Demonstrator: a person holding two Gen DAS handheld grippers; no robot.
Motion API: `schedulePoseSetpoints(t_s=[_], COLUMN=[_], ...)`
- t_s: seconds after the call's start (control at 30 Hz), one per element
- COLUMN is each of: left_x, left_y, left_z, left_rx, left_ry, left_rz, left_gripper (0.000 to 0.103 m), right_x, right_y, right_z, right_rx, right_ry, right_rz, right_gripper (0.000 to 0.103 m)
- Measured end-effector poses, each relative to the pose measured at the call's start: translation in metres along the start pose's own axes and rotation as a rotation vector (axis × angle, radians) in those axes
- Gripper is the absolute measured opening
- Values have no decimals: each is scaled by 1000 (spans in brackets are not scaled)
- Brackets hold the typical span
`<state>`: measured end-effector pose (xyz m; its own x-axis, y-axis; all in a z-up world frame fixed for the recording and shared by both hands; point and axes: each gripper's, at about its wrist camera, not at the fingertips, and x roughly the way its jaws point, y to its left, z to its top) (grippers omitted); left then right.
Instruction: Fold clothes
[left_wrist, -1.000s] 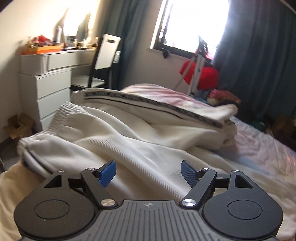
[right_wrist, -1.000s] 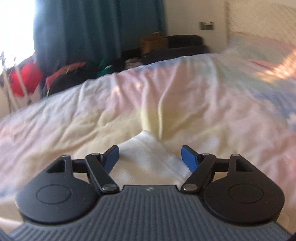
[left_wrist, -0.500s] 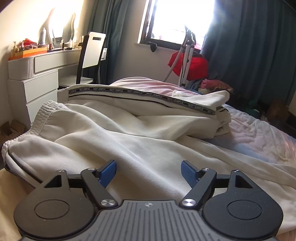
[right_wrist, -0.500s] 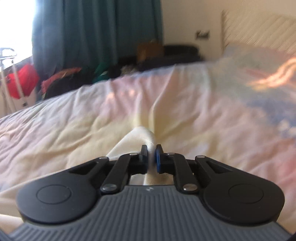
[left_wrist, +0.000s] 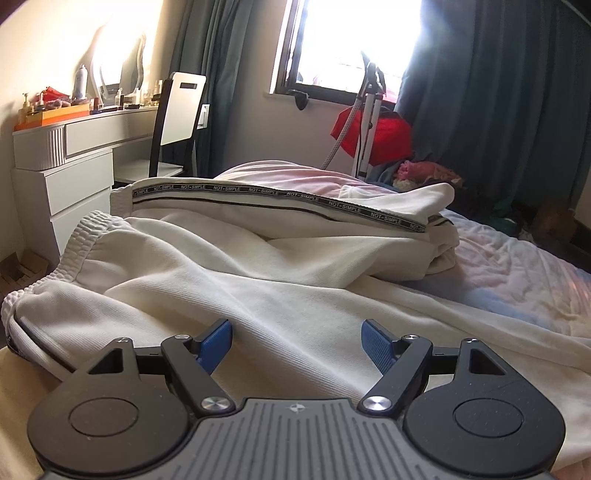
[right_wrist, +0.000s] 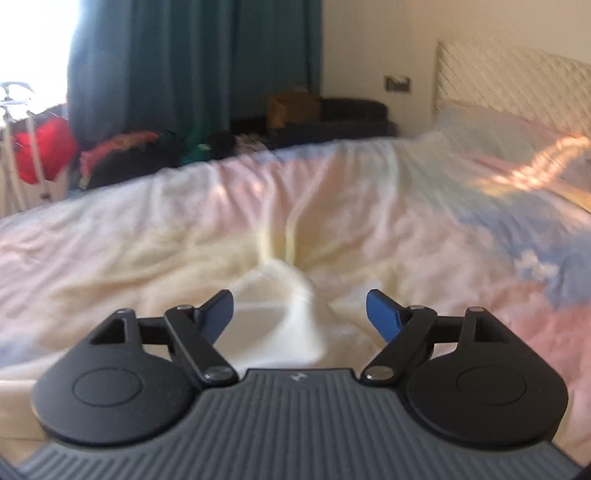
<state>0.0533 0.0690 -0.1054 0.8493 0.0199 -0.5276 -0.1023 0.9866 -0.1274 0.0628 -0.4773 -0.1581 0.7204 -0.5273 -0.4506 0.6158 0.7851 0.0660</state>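
Left gripper (left_wrist: 297, 341): your jaws stand apart over the white trousers (left_wrist: 258, 288); the blue pads press on nothing.
Right gripper (right_wrist: 299, 314): your jaws have just been opening and now stand wide; the peaked tip of a trouser leg (right_wrist: 284, 295) lies between the pads, not pinched.
Surface: a bed with a pastel quilt (right_wrist: 406, 221), creased into a fold just beyond the leg tip.
Room: a bright window (left_wrist: 343, 44) between dark curtains (left_wrist: 498, 92); a white dresser (left_wrist: 74, 162) and chair (left_wrist: 181, 107) on your left view's left; a headboard (right_wrist: 517, 85) and pillow (right_wrist: 491, 125) at the right view's far right.
Around: a red bag (left_wrist: 376, 136) on a stand and heaped clothes by the curtain, well apart from the trousers.
Trousers: spread on the bed, elastic waistband (left_wrist: 79, 240) at the left, the length running rightward; the far leg with its black lettered stripe (left_wrist: 332, 203) is folded back on top, lying left to right.
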Motion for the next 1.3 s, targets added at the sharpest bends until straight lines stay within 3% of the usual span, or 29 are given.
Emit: schedulePoseSetpoints(t_s=[0.17,0.37,0.7,0.9,1.17,1.3], left_x=[-2,-3,-12,-13,7,38], left_y=[-2,-2,-14,-26,-44,-86], left_z=[-1,-6,-14,-24,-28,-13], left_rx=[-6,15,73,138,165,218], left_ry=[16,21,19,-2,1,4], left_rz=[-33,12,4,-5,-28,-47], left_gripper=[79,79,79,79,80,80], right_x=[-43,-102,-175,-195,-194,-176], right_y=[27,65,103,125,125,111], right_z=[13,15,-2,-22,-30,-27], right_rx=[14,-76,-63,-106,24,174], right_ry=[-17,-13,-8,11,49,53], right_rz=[147,313,462,498,493,448], right_gripper=[81,81,81,81,81,81])
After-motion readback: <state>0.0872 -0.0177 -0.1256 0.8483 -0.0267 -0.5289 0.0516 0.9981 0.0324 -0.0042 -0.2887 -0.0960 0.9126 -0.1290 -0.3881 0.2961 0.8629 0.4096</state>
